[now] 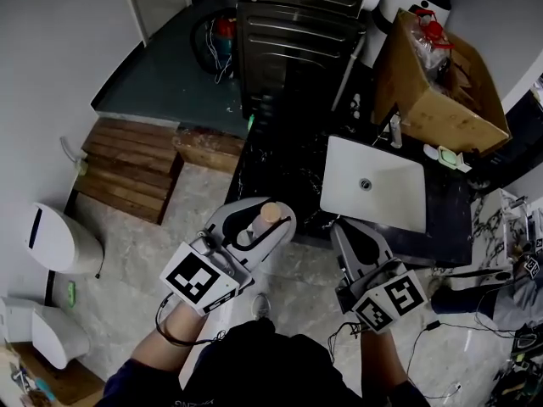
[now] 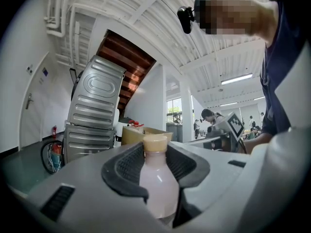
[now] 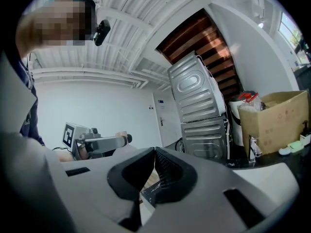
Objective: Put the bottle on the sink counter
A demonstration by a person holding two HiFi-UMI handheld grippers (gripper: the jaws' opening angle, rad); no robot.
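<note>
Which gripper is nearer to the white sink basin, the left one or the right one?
Right. The right gripper is just short of the sink basin; the left gripper, holding the bottle, is farther off to its left.

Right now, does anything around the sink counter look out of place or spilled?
No spill or damage shows. The open cardboard box sits askew to the counter edges, close beside the tap behind the basin. The bottle stands upright in the left gripper.
</note>
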